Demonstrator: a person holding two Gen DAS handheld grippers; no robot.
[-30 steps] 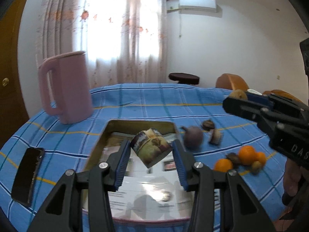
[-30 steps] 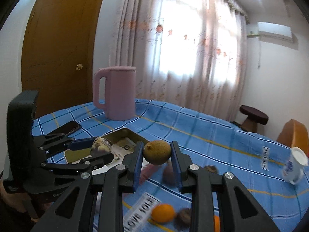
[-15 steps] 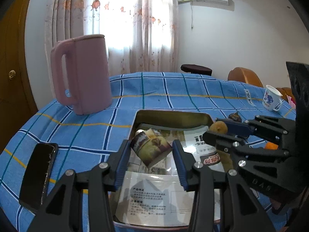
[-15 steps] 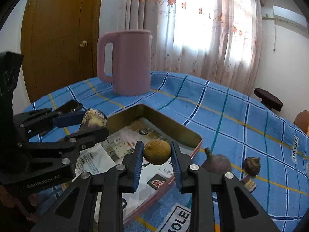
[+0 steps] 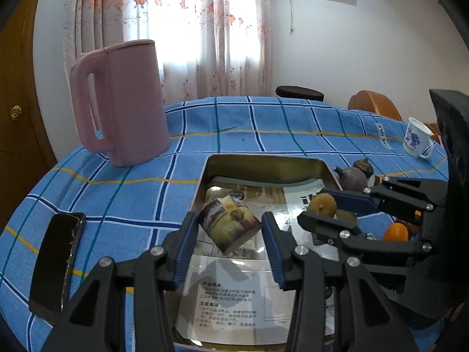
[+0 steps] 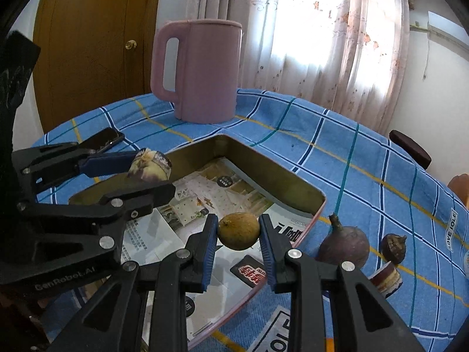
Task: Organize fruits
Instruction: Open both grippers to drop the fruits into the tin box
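My left gripper point(image 5: 230, 228) is shut on a cut piece of purple-skinned fruit point(image 5: 229, 225), held over the left part of the metal tray point(image 5: 265, 160). The same piece of fruit point(image 6: 151, 166) shows at left in the right wrist view. My right gripper point(image 6: 239, 231) is shut on a small round brown fruit point(image 6: 239, 231), hovering over the tray's right side point(image 6: 293, 184); that brown fruit point(image 5: 322, 204) appears right of the left gripper. Printed paper point(image 5: 231, 299) lines the tray. A whole purple fruit point(image 6: 344, 245), a small dark fruit point(image 6: 394, 246) and a cut piece point(image 6: 385, 278) lie on the cloth to the right.
A tall pink jug point(image 5: 123, 102) stands behind the tray on the blue checked tablecloth point(image 5: 263, 123). A black phone point(image 5: 57, 264) lies left of the tray. A white cup point(image 5: 416, 142) sits far right. An orange point(image 5: 395, 232) shows behind the right gripper's body.
Both grippers, still holding their fruit, came down and in over the tray during the first half second; the right one moved from above the loose fruits. Since then they have barely shifted.
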